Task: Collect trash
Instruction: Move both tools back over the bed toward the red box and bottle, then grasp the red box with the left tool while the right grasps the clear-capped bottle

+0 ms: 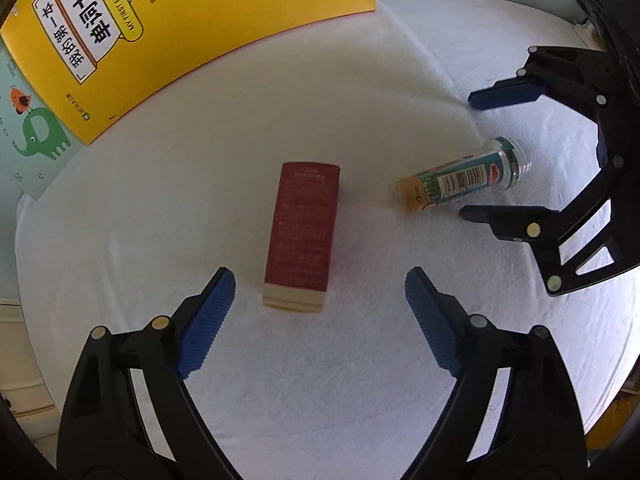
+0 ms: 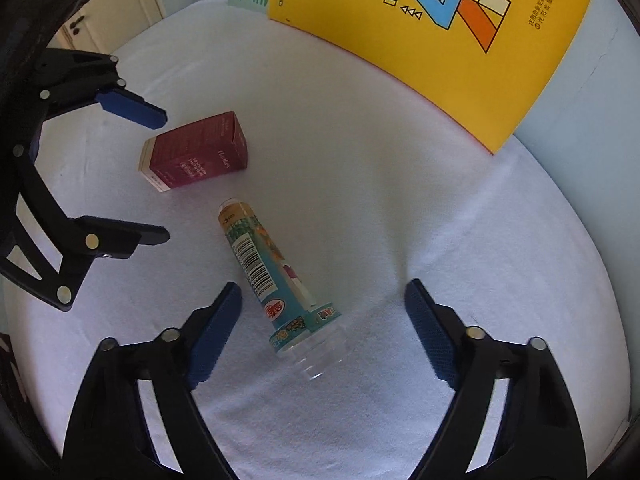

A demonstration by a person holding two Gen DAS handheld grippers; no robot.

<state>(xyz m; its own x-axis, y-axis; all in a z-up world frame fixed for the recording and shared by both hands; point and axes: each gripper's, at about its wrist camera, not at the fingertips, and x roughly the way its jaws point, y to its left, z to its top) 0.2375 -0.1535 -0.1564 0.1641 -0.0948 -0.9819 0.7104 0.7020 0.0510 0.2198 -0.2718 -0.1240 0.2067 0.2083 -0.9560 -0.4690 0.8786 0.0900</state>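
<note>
A dark red carton lies flat on the white cloth; it also shows in the right wrist view. My left gripper is open, its blue pads either side of the carton's near end, not touching. A clear plastic bottle with a teal label lies on its side; it also shows in the left wrist view. My right gripper is open, its pads astride the bottle's neck end, apart from it. Each gripper shows in the other's view: the right, the left.
A yellow children's book lies at the far side of the white-covered table, over a pale green elephant book. In the right wrist view the yellow book fills the top right. A cream cabinet stands beyond the table.
</note>
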